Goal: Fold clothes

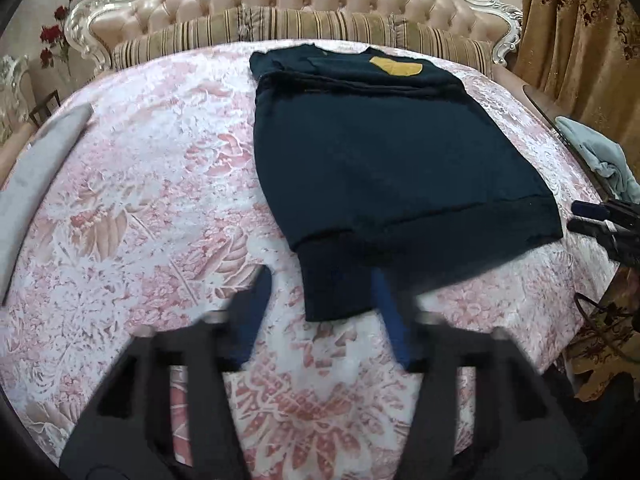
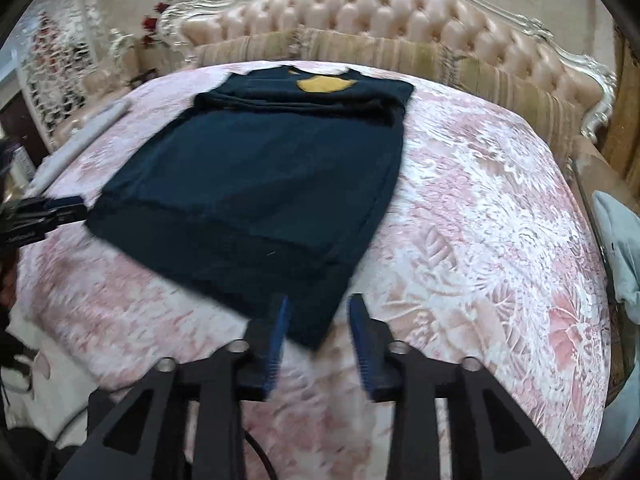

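STEP: I judge a fold just laid, dark sweater (image 1: 400, 168) flat on the bed (image 1: 160, 160) | left gripper (image 1: 320, 300), right gripper (image 2: 318, 320): jaws apart, gripping nothing | NEXT: regrasp hem corners, fold toward collar.

The dark navy garment (image 1: 400, 168) lies flat on the pink floral bedspread (image 1: 160, 200), right of centre, with a yellow patch (image 1: 394, 66) at its far end, toward 12 o'clock. The left gripper (image 1: 322, 304) fills the 6 o'clock area, its jaws apart; the garment's near corner lies between the blue pads (image 1: 394, 320), not pressed. The right gripper (image 1: 608, 224) enters at 3 o'clock. A grey folded cloth (image 1: 36, 184) lies at 9 o'clock.
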